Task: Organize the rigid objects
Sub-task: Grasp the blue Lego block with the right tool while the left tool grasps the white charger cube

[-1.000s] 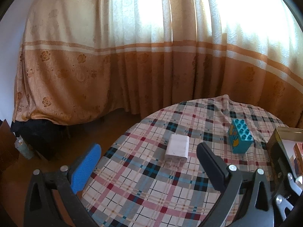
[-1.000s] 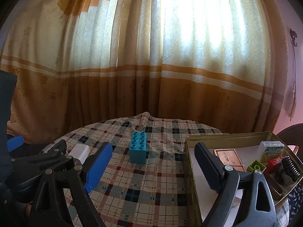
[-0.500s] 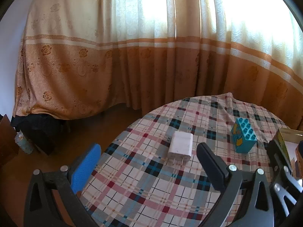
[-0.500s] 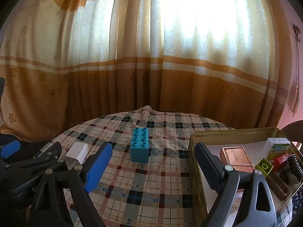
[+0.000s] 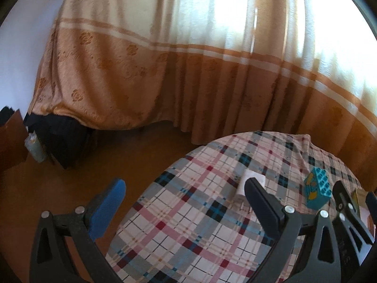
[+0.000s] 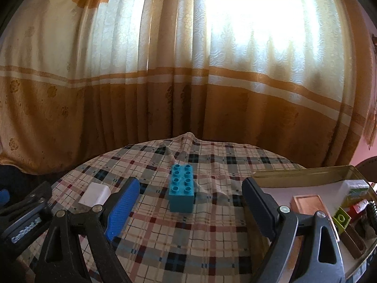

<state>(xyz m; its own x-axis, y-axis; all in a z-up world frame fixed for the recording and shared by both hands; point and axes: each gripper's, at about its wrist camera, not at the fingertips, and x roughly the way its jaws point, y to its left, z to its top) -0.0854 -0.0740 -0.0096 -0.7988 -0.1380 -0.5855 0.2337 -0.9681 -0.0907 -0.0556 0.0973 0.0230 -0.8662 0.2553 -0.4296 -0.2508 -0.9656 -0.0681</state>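
Curtained window behind; round table (image 6: 188,247) under plaid cloth. Right gripper (image 6: 190,202) spread wide, nothing between jaws; teal brick (image 6: 182,192) sits dead ahead at 12 o'clock, studs up, tin (image 6: 301,173) at its 3 o'clock, already part filled. Left gripper (image 5: 186,202) also spread, empty; white charger (image 5: 251,181) half hidden behind its right finger. Likely next: right takes brick. Advice: go straight in, pads on the long flat sides, square to it; grip low so it won't tip; lift clear of tin rim.
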